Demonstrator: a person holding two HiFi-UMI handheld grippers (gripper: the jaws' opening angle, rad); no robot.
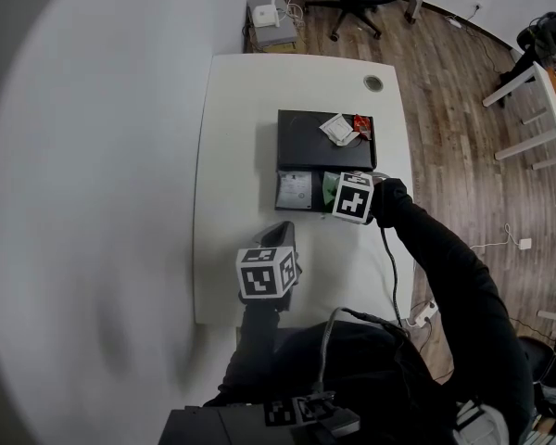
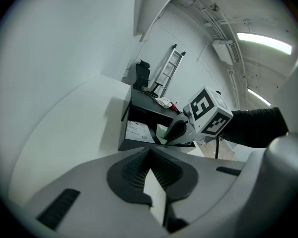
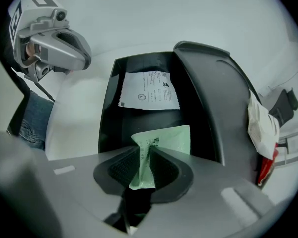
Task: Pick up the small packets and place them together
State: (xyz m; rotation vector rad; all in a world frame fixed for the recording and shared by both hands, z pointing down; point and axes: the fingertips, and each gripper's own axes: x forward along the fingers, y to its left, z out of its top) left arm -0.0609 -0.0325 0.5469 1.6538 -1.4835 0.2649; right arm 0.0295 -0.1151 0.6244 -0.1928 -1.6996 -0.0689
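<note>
**Right gripper pinched on green packet inside the black box**

The right gripper [image 3: 143, 156] pointed down into the open front part of a black box [image 1: 301, 137] on the white table [image 1: 246, 156]. Its jaws stood narrow, and the pads pressed on one edge of a green packet [image 3: 167, 138]. The packet's gripped edge was crumpled up between the pads, while the rest of it lay out flat on the dark floor of the box.

Just beyond the green packet, in the same open part of the box, lay a flat white packet [image 3: 149, 90] with small print on it, apart from the green one. On the raised top of the box, towards its far right corner, lay another white packet [image 1: 338, 129], with a red packet [image 1: 361, 123] touching its right side.

The left gripper [image 2: 150, 151] was held over the near part of the table, well short of the box and angled down towards it. Its jaws were drawn together at the tips, with nothing between them. A black sleeve [image 1: 445, 267] ran from the right gripper back towards the person at the near edge of the table.
</note>
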